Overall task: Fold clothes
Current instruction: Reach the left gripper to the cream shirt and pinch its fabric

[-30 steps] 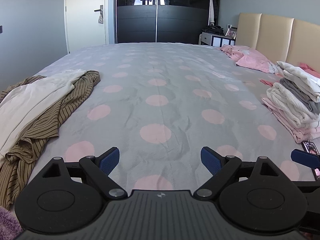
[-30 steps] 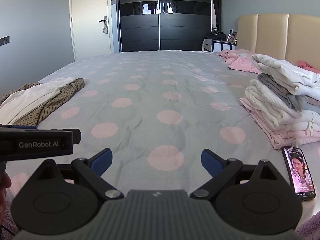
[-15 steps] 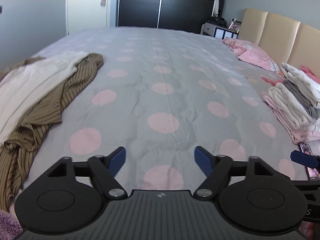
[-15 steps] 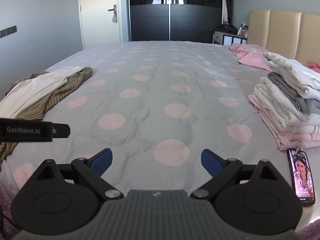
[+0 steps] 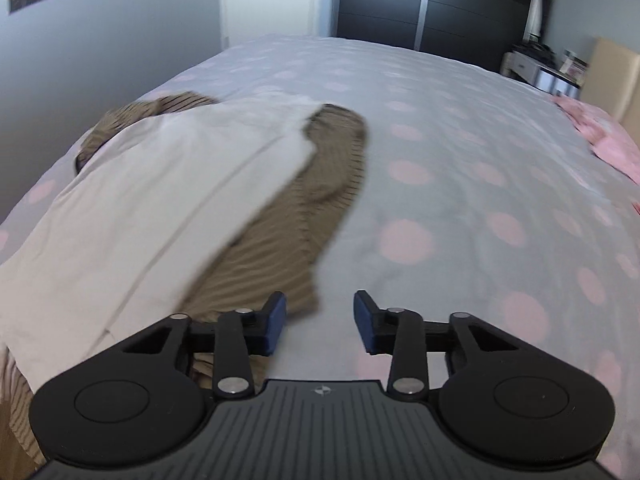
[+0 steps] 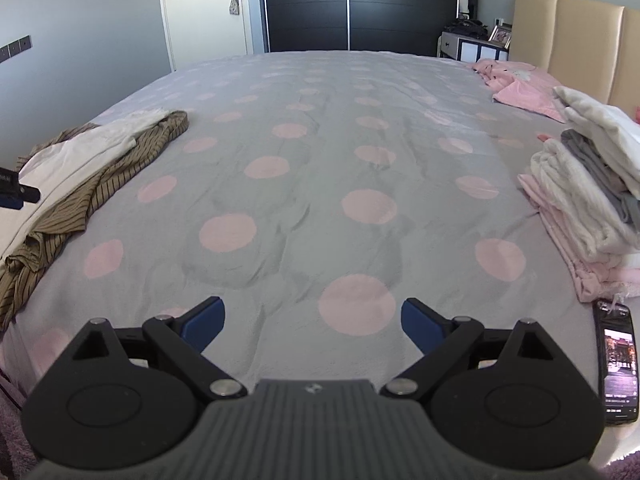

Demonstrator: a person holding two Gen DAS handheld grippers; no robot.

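A brown striped garment point(image 5: 304, 216) lies crumpled on the left side of the bed with a white garment point(image 5: 160, 200) on top of it. Both also show in the right wrist view, the striped one point(image 6: 120, 168) and the white one point(image 6: 92, 148). My left gripper point(image 5: 320, 320) is open and empty, low over the near right edge of the striped garment. My right gripper point(image 6: 312, 320) is open wide and empty over the bare spotted bedsheet point(image 6: 320, 160). The left gripper's tip point(image 6: 16, 194) shows at the far left of the right wrist view.
A stack of folded white, grey and pink clothes point(image 6: 588, 200) sits at the right edge of the bed. A phone point(image 6: 618, 364) lies in front of it. Loose pink clothes point(image 6: 516, 84) lie near the beige headboard point(image 6: 576, 36). A dark wardrobe point(image 6: 360, 4) stands beyond.
My left gripper has swung left and moved in close over the brown and white garments, and its jaws have narrowed somewhat. My right gripper has stayed almost still.
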